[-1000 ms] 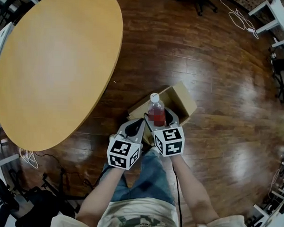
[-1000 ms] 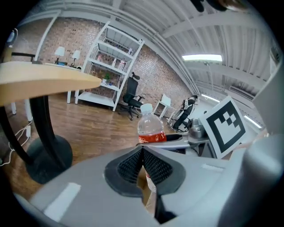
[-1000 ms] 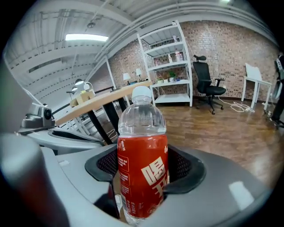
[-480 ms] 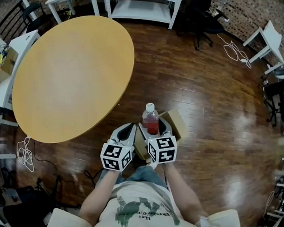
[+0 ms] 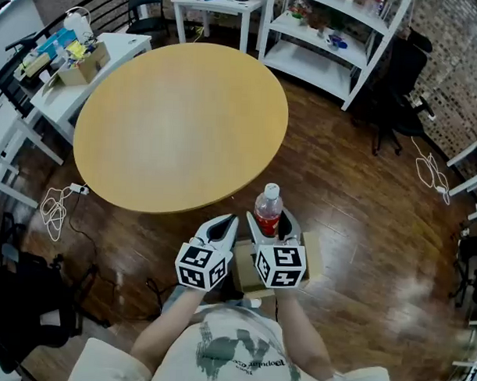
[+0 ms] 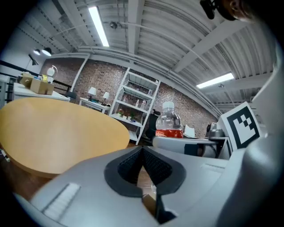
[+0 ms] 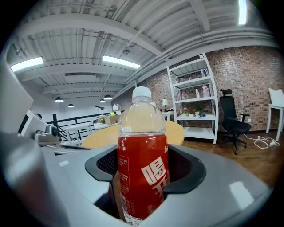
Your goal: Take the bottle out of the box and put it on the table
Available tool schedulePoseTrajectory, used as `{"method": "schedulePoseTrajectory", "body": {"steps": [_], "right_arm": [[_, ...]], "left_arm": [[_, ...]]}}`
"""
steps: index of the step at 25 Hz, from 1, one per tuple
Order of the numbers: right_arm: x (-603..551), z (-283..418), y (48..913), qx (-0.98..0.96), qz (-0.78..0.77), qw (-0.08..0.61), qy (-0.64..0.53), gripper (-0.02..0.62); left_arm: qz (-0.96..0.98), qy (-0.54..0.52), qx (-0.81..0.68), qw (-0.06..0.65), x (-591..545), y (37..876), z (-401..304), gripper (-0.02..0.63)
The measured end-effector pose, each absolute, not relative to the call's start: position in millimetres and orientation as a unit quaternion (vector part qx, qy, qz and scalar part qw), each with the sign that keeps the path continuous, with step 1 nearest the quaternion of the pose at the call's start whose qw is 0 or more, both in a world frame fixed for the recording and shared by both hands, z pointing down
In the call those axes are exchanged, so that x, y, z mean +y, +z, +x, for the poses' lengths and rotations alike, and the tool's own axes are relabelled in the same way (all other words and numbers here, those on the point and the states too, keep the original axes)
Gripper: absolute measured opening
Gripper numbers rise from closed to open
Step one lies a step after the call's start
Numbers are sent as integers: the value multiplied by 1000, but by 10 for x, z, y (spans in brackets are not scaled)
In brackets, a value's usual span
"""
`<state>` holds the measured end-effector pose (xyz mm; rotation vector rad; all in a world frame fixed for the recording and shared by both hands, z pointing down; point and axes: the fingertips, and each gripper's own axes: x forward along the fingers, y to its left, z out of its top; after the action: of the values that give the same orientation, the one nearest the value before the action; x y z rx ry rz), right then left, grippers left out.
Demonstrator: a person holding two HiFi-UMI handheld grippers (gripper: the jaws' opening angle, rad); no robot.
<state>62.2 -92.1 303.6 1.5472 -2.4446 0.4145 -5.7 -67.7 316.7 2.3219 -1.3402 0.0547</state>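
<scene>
A clear bottle point(image 5: 268, 211) with a white cap and a red label stands upright between the jaws of my right gripper point(image 5: 270, 226), which is shut on it. The bottle point(image 7: 142, 170) fills the middle of the right gripper view. My left gripper point(image 5: 224, 227) hangs just left of it, shut with nothing in it, its pads meeting at the tip point(image 6: 142, 150). The open cardboard box point(image 5: 311, 263) lies on the floor below, mostly hidden by both grippers. The round tan table point(image 5: 178, 121) is ahead and to the left; the bottle is off its near edge.
White shelving point(image 5: 338, 33) stands beyond the table, and a black office chair point(image 5: 398, 90) at the right. A white desk point(image 5: 79, 59) with clutter is at the far left. Cables point(image 5: 56, 211) lie on the wooden floor point(image 5: 362, 229) at the left.
Both grippers have risen with the bottle, up off the box and toward the table. The view has swung so the whole table and the shelving now show.
</scene>
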Motion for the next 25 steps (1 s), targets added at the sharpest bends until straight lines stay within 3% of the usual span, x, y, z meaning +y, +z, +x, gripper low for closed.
{"method": "schedulePoseTrajectory", "body": {"steps": [14,25], "right_arm": [[-1362,-701,2927,-864,481,89,119,305],[-2000,-1851,3054,-866,480,96,107,307]], "left_arm": [[821,1,-533,204,-985,2977,-1238,0],[810,-17,-541,225,-1486,3132,-2279,0]]}}
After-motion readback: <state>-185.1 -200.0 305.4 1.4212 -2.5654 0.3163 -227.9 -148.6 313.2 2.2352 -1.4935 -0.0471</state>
